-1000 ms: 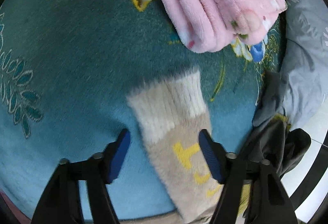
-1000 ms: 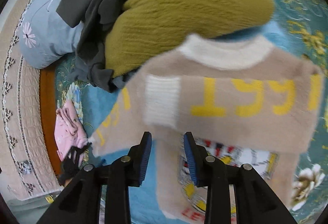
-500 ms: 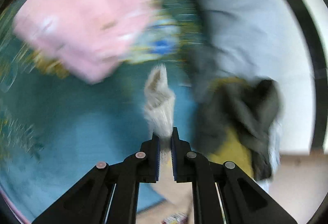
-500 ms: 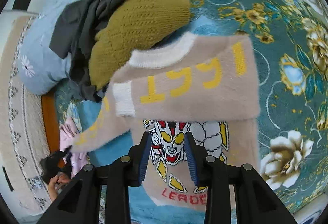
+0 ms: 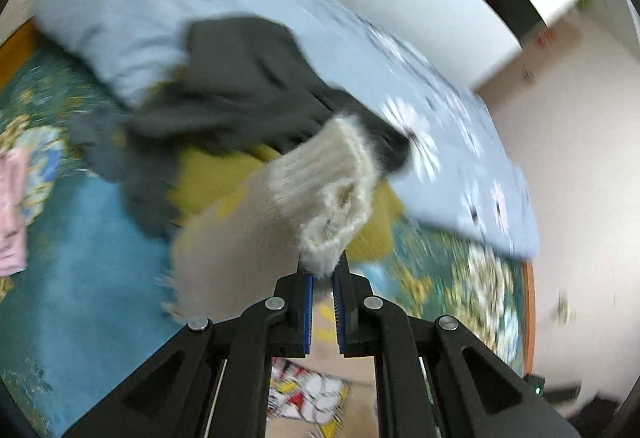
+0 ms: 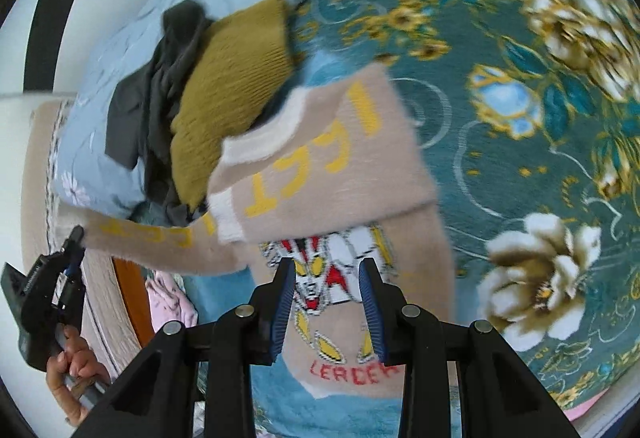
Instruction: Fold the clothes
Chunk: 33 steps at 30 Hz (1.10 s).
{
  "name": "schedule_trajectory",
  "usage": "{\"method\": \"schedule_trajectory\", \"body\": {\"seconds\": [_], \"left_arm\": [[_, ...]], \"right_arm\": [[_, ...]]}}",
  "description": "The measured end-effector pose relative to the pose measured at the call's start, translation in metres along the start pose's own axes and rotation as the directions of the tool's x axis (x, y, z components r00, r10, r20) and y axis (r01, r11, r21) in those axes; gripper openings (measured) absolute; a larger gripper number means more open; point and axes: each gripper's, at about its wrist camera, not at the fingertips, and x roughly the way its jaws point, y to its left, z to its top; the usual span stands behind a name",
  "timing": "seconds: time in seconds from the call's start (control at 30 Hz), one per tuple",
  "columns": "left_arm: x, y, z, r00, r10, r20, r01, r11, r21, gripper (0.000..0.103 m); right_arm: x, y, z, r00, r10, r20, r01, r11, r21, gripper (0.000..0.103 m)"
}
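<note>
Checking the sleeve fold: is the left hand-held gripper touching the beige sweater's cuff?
Touching. The left wrist view shows the left hand-held gripper shut on the white cuff.

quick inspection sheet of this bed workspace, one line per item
surface: teal floral bedspread, blurred in places.
job's things: beige sweater, one sleeve already folded across the chest; the other sleeve's white cuff is lifted.
clutter: olive knit and dark garment heaped on a pale blue pillow; pink garment at the bed edge.
grippers: left gripper shut on the cuff; right gripper open above the sweater, holding nothing.
cables: nothing seen.
surroundings: white wall.
</note>
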Motion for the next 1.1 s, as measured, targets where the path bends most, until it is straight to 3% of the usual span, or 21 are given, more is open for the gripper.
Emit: {"method": "schedule_trajectory", "body": {"seconds": [0.13, 0.23, 0.4, 0.5, 0.57, 0.7, 0.77, 0.83, 1.0, 1.07, 1.1], "left_arm": [[0.057, -0.049, -0.030, 0.992, 0.015, -0.123, 0.001, 0.991, 0.133, 0.009], [0.098, -0.087, -0.065, 0.971, 0.069, -0.228, -0.012, 0.970, 0.243, 0.009], [0.156, -0.113, -0.111, 0.925, 0.151, -0.348, -0.021, 0.936, 0.352, 0.009], [0.184, -0.116, -0.133, 0.890, 0.163, -0.426, 0.041, 0.902, 0.429, 0.009], [0.201, -0.118, -0.145, 0.868, 0.202, -0.455, 0.032, 0.890, 0.456, 0.009], [0.226, -0.114, -0.153, 0.813, 0.248, -0.527, 0.021, 0.892, 0.452, 0.010], [0.229, -0.112, -0.151, 0.803, 0.232, -0.550, 0.034, 0.902, 0.430, 0.019], [0.224, -0.109, -0.149, 0.801, 0.202, -0.563, 0.054, 0.913, 0.403, 0.047], [0.178, -0.080, -0.133, 0.833, 0.089, -0.547, 0.104, 0.944, 0.313, 0.056], [0.156, -0.046, -0.123, 0.860, 0.067, -0.505, 0.055, 0.973, 0.223, 0.057], [0.150, -0.028, -0.122, 0.866, 0.069, -0.495, 0.023, 0.984, 0.179, 0.057]], "right_arm": [[-0.003, -0.035, 0.002, 1.000, 0.001, 0.009, -0.002, 0.997, 0.073, 0.036], [-0.004, -0.060, 0.004, 1.000, 0.001, 0.013, -0.003, 0.992, 0.124, 0.036], [-0.002, -0.091, 0.008, 1.000, -0.002, 0.013, -0.001, 0.983, 0.181, 0.036], [0.001, -0.103, 0.011, 1.000, -0.005, 0.013, 0.002, 0.979, 0.202, 0.036], [0.004, -0.108, 0.013, 1.000, -0.007, 0.009, 0.005, 0.978, 0.209, 0.036], [0.008, -0.113, 0.016, 1.000, -0.007, 0.002, 0.007, 0.978, 0.208, 0.036], [0.009, -0.114, 0.017, 1.000, -0.007, 0.000, 0.007, 0.979, 0.206, 0.036], [0.011, -0.114, 0.018, 1.000, -0.008, -0.004, 0.008, 0.978, 0.206, 0.036], [0.013, -0.110, 0.020, 1.000, -0.002, -0.014, 0.004, 0.982, 0.189, 0.037], [0.014, -0.107, 0.019, 1.000, -0.001, -0.022, 0.005, 0.984, 0.178, 0.044], [0.015, -0.106, 0.018, 1.000, 0.002, -0.029, 0.003, 0.985, 0.172, 0.046]]}}
